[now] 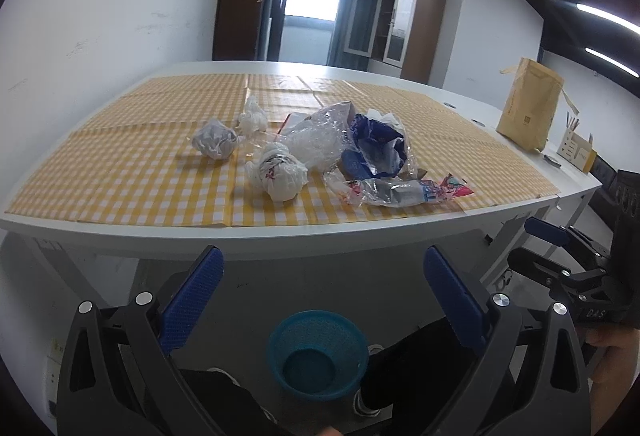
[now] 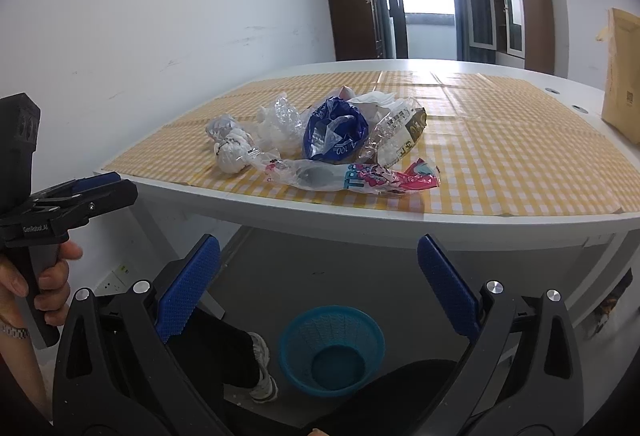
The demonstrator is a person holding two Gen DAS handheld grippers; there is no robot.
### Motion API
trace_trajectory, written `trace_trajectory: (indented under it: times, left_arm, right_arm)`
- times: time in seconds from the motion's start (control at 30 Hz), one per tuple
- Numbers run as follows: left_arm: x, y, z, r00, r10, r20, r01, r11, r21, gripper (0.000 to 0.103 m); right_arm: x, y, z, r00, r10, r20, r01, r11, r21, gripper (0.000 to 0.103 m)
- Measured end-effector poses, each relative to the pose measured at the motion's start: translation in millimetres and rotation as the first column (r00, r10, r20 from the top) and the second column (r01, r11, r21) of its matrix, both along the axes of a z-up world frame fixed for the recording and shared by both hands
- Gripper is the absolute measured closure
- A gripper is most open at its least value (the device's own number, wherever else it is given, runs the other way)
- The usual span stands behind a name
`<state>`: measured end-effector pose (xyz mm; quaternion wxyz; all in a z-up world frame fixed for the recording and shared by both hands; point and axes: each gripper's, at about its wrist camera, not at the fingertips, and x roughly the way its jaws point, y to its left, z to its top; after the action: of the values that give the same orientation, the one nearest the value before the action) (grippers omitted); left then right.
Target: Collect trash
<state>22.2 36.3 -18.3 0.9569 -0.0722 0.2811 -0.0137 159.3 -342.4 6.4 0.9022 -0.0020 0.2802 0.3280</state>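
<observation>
Both tongs hang below the near edge of the white table [image 1: 280, 240], held out over the floor with nothing between their blue pads: the left tongs [image 1: 322, 300] stand wide apart, and the right tongs [image 2: 318, 288] stand wide apart too. A hand [image 2: 36, 284] grips the handle of the left tongs at the left edge of the right wrist view. The trash sits in a loose heap on the yellow checked cloth [image 1: 120, 171], toward the middle of the near half of the table. In it are a crumpled paper ball [image 1: 214, 141], a knotted white plastic bag [image 1: 278, 171], a clear plastic bag [image 1: 316, 139], a blue bag [image 2: 334, 133] lying open, and a long clear wrapper with pink print [image 2: 352, 177] that lies nearest the table edge, just inside the cloth's border. To the left of the heap the cloth is bare up to the table's left edge, and to the right it is bare as far as a brown paper bag [image 1: 528, 107] standing upright near the far right corner. Under the table a blue mesh basket [image 2: 332, 350] stands on the grey floor between a person's legs and shoes, well below the heap and just in front of the tongs.
</observation>
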Motion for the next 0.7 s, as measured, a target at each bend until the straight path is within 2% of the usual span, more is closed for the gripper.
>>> trace_trajectory:
  times: [0.23, 0.43, 0.7]
  left_arm:
    - [1, 1, -2, 1.000, 0.010, 0.001, -0.010, 1.000, -0.025, 0.006]
    - [0, -1, 0, 1.000, 0.008, 0.017, -0.008, 1.000, -0.006, 0.006]
    - [-2, -5, 3, 0.999, -0.011, 0.036, 0.012, 1.000, -0.017, 0.006]
  right_arm:
    - [2, -4, 0, 1.000, -0.016, -0.009, 0.016, 1.000, 0.014, 0.008]
    - [3, -7, 0, 1.000, -0.019, -0.008, 0.019, 1.000, 0.016, 0.008]
    - [4, -11, 3, 0.999, -0.035, -0.003, 0.036, 0.999, 0.019, 0.009]
